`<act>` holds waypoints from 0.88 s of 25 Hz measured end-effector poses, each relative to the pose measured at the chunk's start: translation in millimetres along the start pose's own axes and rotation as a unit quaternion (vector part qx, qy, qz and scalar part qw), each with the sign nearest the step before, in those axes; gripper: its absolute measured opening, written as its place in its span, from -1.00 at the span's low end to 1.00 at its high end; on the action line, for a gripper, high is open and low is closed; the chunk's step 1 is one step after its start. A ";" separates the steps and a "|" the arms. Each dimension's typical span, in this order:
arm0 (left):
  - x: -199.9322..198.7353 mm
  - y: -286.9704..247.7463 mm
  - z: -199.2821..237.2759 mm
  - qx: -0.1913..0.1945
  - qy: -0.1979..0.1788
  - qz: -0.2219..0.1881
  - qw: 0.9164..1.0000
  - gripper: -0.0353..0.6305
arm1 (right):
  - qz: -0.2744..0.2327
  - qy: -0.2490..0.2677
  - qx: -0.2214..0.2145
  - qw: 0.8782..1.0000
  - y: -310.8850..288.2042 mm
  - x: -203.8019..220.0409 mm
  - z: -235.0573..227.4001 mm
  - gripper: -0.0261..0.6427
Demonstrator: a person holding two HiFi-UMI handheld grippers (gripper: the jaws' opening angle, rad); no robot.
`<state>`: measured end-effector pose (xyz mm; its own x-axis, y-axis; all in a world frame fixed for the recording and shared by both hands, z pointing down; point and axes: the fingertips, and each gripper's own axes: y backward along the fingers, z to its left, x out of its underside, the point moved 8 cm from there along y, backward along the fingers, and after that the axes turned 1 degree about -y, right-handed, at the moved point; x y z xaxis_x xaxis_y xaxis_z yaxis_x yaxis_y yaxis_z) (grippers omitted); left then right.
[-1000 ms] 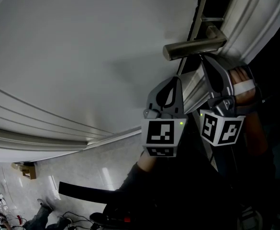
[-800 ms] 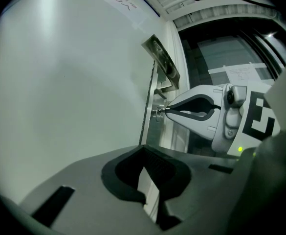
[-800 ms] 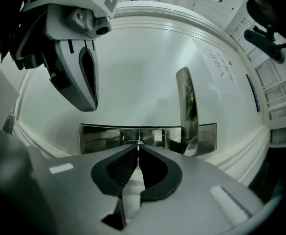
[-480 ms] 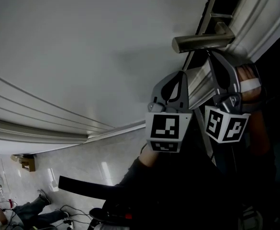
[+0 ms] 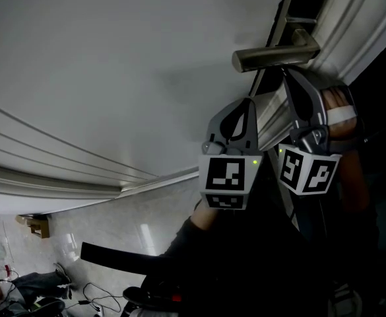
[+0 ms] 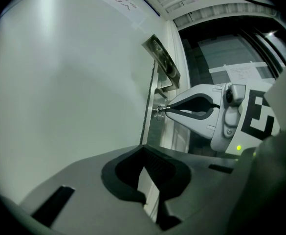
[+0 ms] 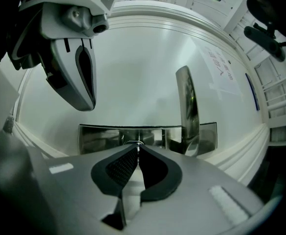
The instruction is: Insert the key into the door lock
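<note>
A: What fills the views?

B: The white door (image 5: pixel 113 78). Its metal handle (image 5: pixel 275 57) juts out from a long metal plate (image 7: pixel 103 135) at the door's edge.

A: And the two grippers?

B: The left gripper (image 6: pixel 143 152) hangs just beside the door's face, its jaws pressed together on nothing. The right gripper (image 7: pixel 138 150) points straight at the plate, near the handle, with its jaws pinched on the key (image 7: pixel 139 143).

A: Where does the key sit?

B: At the lock (image 6: pixel 158 113) in the plate. Its thin metal tip touches the cylinder, but how deep it goes cannot be told.
</note>
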<state>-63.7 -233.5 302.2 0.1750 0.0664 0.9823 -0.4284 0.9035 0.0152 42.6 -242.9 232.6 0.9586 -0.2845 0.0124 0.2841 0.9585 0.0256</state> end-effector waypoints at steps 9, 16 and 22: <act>6.9 -3.2 3.0 -0.007 0.003 0.009 1.000 -0.89 | 0.008 -0.005 0.003 1.000 -4.9 2.4 7.4 -0.88; 7.3 -1.0 1.8 -0.011 0.005 0.013 1.000 -0.89 | 0.005 -0.020 -0.003 1.000 -4.6 3.4 6.6 -0.87; 7.9 1.1 4.4 -0.018 0.002 0.015 1.000 -0.89 | -0.002 -0.031 -0.028 0.999 -4.3 4.3 9.6 -0.80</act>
<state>-66.8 -233.8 310.8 0.1671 0.0949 0.9814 -0.4010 0.9159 -0.0203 45.3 -248.4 242.1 0.9549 -0.2878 0.0734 0.2905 0.9564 -0.0293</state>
